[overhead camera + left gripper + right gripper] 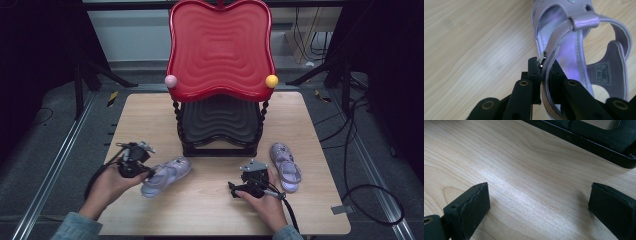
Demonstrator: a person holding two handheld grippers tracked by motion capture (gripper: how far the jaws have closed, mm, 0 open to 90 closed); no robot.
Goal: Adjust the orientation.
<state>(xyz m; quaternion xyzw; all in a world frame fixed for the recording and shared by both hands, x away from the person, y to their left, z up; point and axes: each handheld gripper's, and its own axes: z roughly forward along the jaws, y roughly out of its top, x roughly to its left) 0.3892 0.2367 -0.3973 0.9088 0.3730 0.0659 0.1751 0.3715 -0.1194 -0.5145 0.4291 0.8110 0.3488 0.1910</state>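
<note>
A lilac sandal (167, 175) hangs tilted over the wooden table (150, 115), left of centre. My left gripper (145, 172) is shut on its side strap; in the left gripper view the black jaws (544, 72) pinch the strap beside the buckle of the sandal (571, 47). A second lilac sandal (285, 166) lies flat on the table at the right. Just left of it my right gripper (234, 190) rests low, open, with bare wood between its pads (471, 207).
A two-tier stand rises at the table's back centre, with a red wavy top tray (220, 47) and a black lower tray (220, 122); its black base (584, 140) lies just beyond my right gripper. Cables trail on the floor at the right.
</note>
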